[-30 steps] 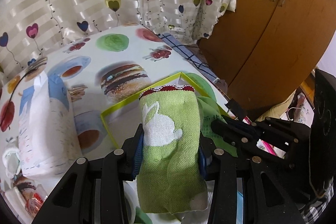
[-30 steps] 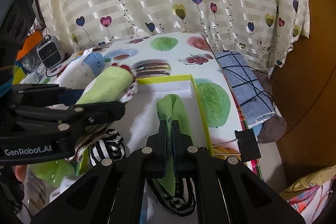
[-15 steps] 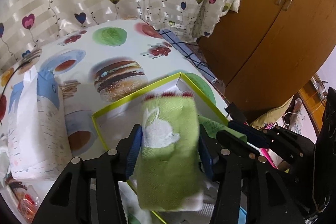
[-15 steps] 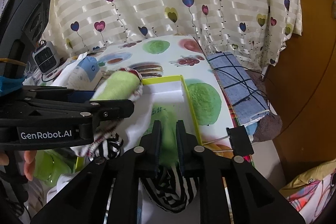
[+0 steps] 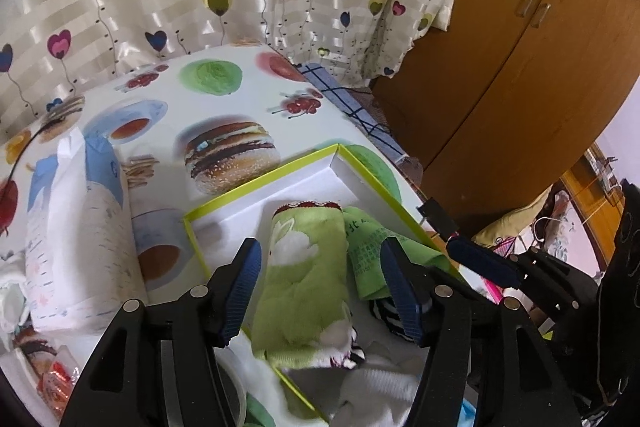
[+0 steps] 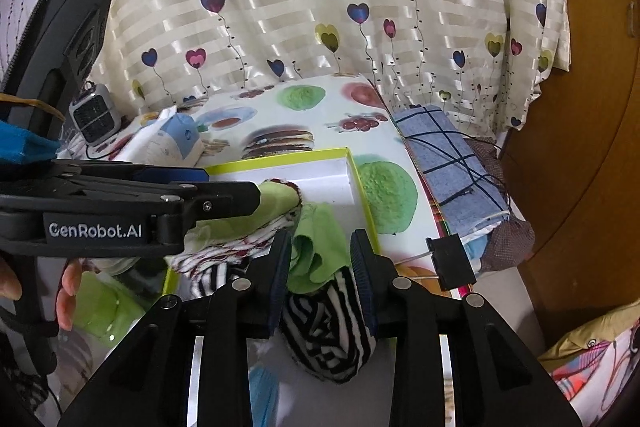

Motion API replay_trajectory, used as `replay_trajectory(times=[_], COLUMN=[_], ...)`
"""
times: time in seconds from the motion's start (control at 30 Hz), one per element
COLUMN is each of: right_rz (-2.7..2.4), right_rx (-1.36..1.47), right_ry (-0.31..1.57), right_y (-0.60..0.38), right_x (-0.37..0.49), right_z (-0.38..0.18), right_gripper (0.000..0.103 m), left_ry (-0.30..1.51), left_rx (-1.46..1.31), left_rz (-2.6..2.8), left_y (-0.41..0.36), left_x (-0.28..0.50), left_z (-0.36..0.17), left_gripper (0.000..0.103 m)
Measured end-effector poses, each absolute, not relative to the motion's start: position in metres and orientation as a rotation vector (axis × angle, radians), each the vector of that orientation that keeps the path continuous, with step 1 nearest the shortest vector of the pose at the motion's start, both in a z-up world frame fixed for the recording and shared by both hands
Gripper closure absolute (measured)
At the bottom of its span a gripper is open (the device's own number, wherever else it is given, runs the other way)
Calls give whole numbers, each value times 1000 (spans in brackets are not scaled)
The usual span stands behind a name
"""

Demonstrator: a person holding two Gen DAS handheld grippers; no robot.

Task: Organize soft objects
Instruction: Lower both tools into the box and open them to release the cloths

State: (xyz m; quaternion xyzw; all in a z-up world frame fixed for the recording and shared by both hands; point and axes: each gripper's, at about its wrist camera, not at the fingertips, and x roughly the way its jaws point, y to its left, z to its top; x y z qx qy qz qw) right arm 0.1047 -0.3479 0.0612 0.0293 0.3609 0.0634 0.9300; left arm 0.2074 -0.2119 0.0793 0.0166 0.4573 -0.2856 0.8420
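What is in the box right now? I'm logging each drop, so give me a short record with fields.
box: yellow-edged box, white inside
left gripper: open, jaws just opening, rabbit sock lies loose between them
right gripper: open, jaws just opening, green cloth lies between them
also there: striped sock
beside box: tissue pack
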Motion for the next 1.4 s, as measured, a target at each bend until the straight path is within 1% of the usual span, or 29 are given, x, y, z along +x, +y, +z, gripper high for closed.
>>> replay_trajectory(times=[0.3,0.47,0.67,1.0,1.17,1.4], right_rz=[284,372,375,304,253,242], right_rx=[85,28,-94,-196,-295,-252], right_ry=[710,729,779,820,852,830], right_y=[-325,-296,-279,-295,-294,-298], right_x=[69,57,45,23,18,12], right_z=[73,72,57,48,39,42], right_gripper=[71,71,71,71,71,71], left_ry=[929,921,905,902,892,877], left_rx=[44,47,36,38,40,37], left_rz=[-584,-562,-566,-587,-584,-577], left_y=[-188,-173,-160,-154,-147,-136], left_x=[186,174,157,136,126,110], left_z=[96,98,102,102,102,102], left_gripper=[40,39,39,39,39,39])
